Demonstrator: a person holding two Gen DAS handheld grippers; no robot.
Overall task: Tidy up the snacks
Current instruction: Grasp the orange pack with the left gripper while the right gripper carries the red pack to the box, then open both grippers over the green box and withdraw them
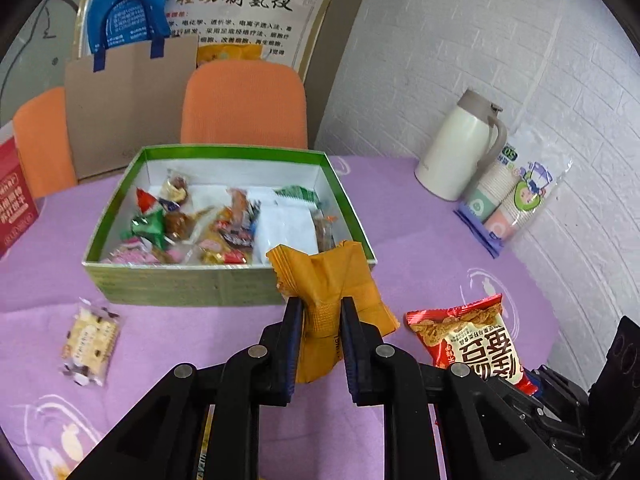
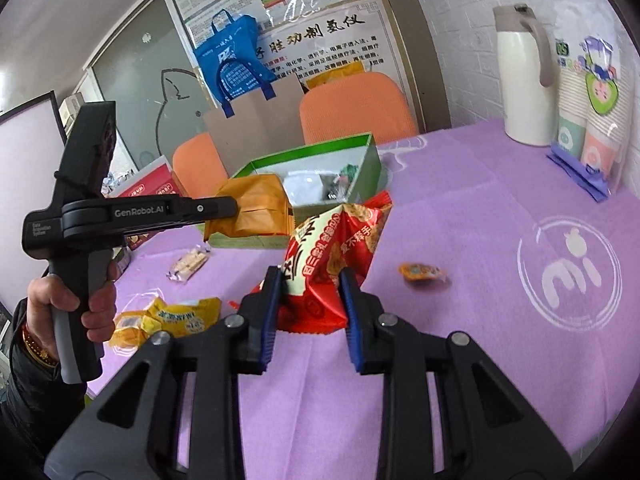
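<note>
Left gripper [image 1: 320, 306] raised over the counter [image 1: 420, 232], its fingers [image 1: 294, 320] clamped on an orange snack packet [image 1: 328, 280]. The packet hangs crumpled between them, just in front of the near right corner of the green box [image 1: 180, 284].

Right gripper [image 2: 308, 280]: fingers [image 2: 270, 292] gripping a red snack bag [image 2: 332, 256], lifted clear of the purple cloth, bag tilted and creased at the pinch.

The green box sits open toward the far side of the counter, holding a jumble of wrapped candies [image 1: 192, 228] and a white packet [image 1: 284, 228].

Loose on the counter: a clear-wrapped biscuit pack [image 1: 90, 338] near the box's front left corner; yellow packets [image 2: 172, 318] near the front edge, close to the person's hand [image 2: 80, 304] on the left gripper's handle; one small orange candy [image 2: 420, 271] out alone toward the right.

Far right corner: a white thermos jug [image 1: 460, 148] beside a sleeve of paper cups [image 1: 508, 196], against the wall. Two orange chairs [image 1: 244, 104] behind the counter.
</note>
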